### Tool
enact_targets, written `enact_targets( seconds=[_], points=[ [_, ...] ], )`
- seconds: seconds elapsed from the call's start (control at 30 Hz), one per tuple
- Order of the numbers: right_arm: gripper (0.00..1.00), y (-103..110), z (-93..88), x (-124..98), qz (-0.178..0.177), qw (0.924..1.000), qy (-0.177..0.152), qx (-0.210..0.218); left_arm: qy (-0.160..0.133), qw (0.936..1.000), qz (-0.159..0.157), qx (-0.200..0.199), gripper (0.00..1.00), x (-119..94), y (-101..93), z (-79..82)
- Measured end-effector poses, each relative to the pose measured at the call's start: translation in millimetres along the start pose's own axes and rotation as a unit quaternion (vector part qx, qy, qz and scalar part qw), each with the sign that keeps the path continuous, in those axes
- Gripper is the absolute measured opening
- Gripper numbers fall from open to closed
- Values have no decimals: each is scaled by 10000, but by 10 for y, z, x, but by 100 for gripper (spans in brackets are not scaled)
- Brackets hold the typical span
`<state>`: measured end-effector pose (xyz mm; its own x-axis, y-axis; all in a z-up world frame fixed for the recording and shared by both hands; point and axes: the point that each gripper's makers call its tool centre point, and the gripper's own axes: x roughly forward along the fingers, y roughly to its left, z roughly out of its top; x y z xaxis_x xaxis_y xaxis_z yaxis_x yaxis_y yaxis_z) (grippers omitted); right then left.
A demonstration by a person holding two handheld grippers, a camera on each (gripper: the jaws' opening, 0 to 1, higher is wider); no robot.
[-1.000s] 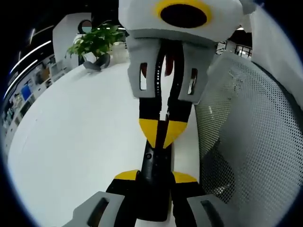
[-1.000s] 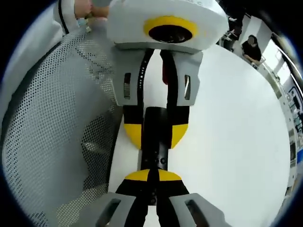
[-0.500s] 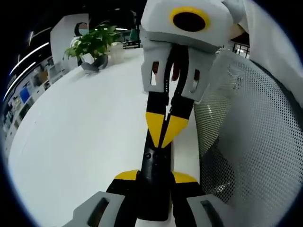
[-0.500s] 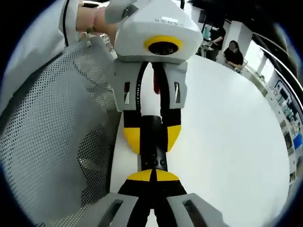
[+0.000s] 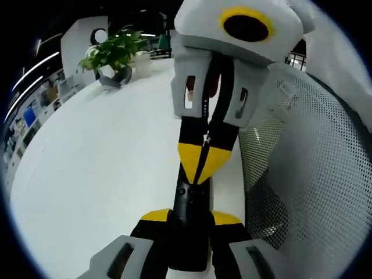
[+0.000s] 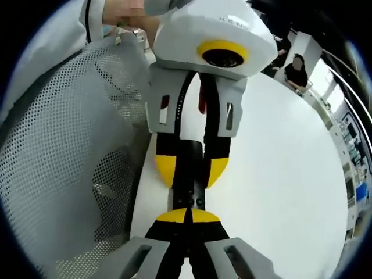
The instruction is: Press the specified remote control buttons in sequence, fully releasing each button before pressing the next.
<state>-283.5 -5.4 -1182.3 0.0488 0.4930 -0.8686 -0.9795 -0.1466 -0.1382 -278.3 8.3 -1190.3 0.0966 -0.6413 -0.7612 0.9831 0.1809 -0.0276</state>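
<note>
A slim black remote control [image 5: 189,204] lies lengthwise between my left gripper's [image 5: 190,217] yellow-tipped jaws, which are shut on it above the white table [image 5: 104,168]. My right gripper [image 5: 201,170] comes down from the top of the left gripper view, shut, its tips meeting the remote's far end by a small button. In the right gripper view, that shut right gripper [image 6: 186,216] points its joined tips at the remote [image 6: 187,190], whose other end is clamped by the left gripper [image 6: 190,170]. I cannot tell whether a button is pressed down.
A white mesh chair back [image 5: 308,174] stands close beside the table edge, also visible as the mesh chair back [image 6: 64,163]. A potted plant [image 5: 116,55] sits at the table's far side. A seated person [image 6: 296,67] is in the background.
The right gripper has tilted and shifted slightly over the remote, its tips staying at the same end. The left gripper keeps its hold on the remote.
</note>
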Motion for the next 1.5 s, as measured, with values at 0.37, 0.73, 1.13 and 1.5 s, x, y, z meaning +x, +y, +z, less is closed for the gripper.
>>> enact_targets(
  seconds=[0.37, 0.73, 1.13, 1.5],
  points=[
    [0, -25, -15, -27, 214, 9975, -192, 644, 19, 10000, -3, 31, 25, -1, -4, 0],
    [0, -14, -129, -83, 344, 9932, -166, 1097, 57, 10000, -6, 15, 24, -9, -5, -2],
    [0, -25, -133, -56, 172, 9962, 314, 795, 111, 9999, -23, 104, 25, -13, -6, 0],
    [0, -20, -124, -84, 335, 9938, -36, 1056, 430, 9989, -52, 161, 24, -5, -5, -9]
  ],
)
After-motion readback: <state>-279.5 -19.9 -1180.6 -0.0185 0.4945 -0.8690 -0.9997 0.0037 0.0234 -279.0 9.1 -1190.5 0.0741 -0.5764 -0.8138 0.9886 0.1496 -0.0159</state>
